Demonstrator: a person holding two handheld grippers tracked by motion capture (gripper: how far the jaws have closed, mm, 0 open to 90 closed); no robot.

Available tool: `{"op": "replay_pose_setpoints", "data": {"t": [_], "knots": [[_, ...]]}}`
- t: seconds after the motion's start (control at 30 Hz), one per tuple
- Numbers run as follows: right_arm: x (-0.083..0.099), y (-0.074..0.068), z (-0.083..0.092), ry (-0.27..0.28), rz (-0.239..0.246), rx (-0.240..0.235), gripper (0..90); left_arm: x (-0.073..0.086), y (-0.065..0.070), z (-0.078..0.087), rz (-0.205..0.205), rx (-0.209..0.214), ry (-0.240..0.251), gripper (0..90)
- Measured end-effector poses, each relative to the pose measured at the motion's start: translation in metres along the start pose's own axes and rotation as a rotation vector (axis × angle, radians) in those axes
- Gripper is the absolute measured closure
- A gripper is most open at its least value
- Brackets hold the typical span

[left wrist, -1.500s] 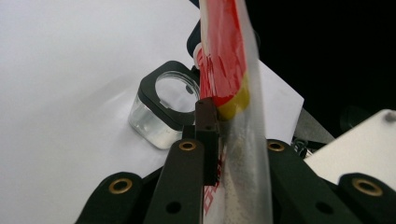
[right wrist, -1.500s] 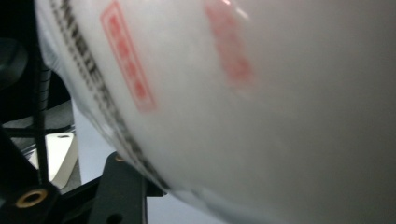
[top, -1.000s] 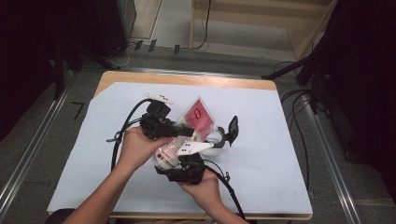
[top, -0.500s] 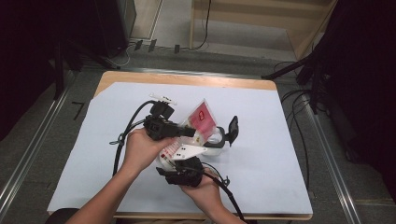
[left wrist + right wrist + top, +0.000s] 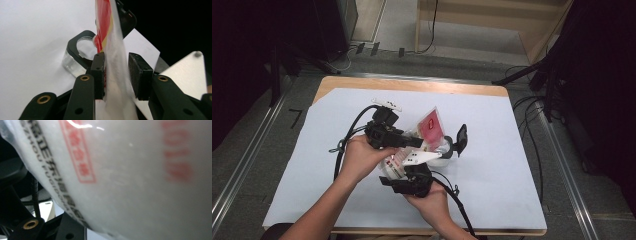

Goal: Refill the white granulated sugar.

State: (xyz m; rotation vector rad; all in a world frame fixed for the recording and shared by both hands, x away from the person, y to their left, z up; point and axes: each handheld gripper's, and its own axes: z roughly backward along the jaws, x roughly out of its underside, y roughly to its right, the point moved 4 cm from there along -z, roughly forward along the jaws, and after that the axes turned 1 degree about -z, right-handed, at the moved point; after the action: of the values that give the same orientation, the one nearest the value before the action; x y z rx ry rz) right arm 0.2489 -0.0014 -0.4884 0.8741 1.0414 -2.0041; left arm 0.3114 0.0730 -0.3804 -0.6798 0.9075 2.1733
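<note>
A soft white plastic bag [image 5: 412, 152] with red printing is held up above the middle of the white-covered table [image 5: 512, 170], between the two hand-held grippers. Its red-labelled top end [image 5: 431, 125] is tilted toward the far right, while its lower part is gathered between the person's hands.

The left gripper [image 5: 116, 75] is seen on the left of the bag in the high view, pointing to the right. In the left gripper view the bag [image 5: 113, 62] is passed upright between the two black pads: the left pad [image 5: 98, 75] is touching the film, while a narrow gap is left at the right pad [image 5: 140, 75]. The jaws have just been opening, so the bag is between them but not pinched.

The right gripper [image 5: 409, 182] is held on the near side of the bag, gripped by the person's right hand [image 5: 432, 202]. In the right gripper view the bag [image 5: 130, 175] is pressed close against the lens, with red and black lettering across it; the pads are hidden behind it, so it cannot be told whether the bag is clamped.

A clear round container in a black holder [image 5: 452, 145] is standing on the table just to the right of the bag, and is also seen beyond the jaws in the left gripper view [image 5: 77, 53].
</note>
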Motion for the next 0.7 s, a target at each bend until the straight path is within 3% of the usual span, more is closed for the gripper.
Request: {"op": "replay_pose_setpoints", "data": {"t": [0.03,0.1,0.27,0.3,0.33,0.37,0.43,0.6,0.7], "knots": [[0.000,0.002,0.001,0.004,-0.007,0.001,60.8,0.000,0.001,0.001,-0.022,-0.025,-0.001,72.8],[-0.001,0.001,0.002,0.003,0.002,-0.001,60.7,0.000,0.002,0.001,-0.026,-0.033,-0.002,79.4],[-0.002,-0.002,0.000,-0.018,0.024,0.017,59.2,0.000,0.002,-0.001,-0.011,-0.050,-0.018,87.0],[-0.002,-0.004,-0.001,-0.027,0.051,0.049,56.1,-0.001,0.001,-0.002,0.018,-0.058,-0.016,87.1],[-0.002,-0.004,-0.001,-0.027,0.051,0.049,56.1,-0.001,0.001,-0.002,0.018,-0.058,-0.016,87.1],[-0.001,-0.006,-0.002,-0.040,0.091,0.102,55.5,-0.002,0.001,-0.003,0.032,-0.062,-0.021,87.2],[-0.002,-0.008,-0.002,-0.042,0.102,0.122,59.2,-0.003,0.000,-0.005,0.049,-0.061,-0.034,87.2],[-0.010,-0.008,0.001,-0.034,0.079,0.108,60.3,-0.018,0.001,-0.004,0.050,-0.063,-0.079,86.3],[-0.020,-0.009,0.006,-0.008,0.033,0.046,60.6,-0.028,0.005,-0.004,0.020,-0.084,-0.106,82.8]]}}
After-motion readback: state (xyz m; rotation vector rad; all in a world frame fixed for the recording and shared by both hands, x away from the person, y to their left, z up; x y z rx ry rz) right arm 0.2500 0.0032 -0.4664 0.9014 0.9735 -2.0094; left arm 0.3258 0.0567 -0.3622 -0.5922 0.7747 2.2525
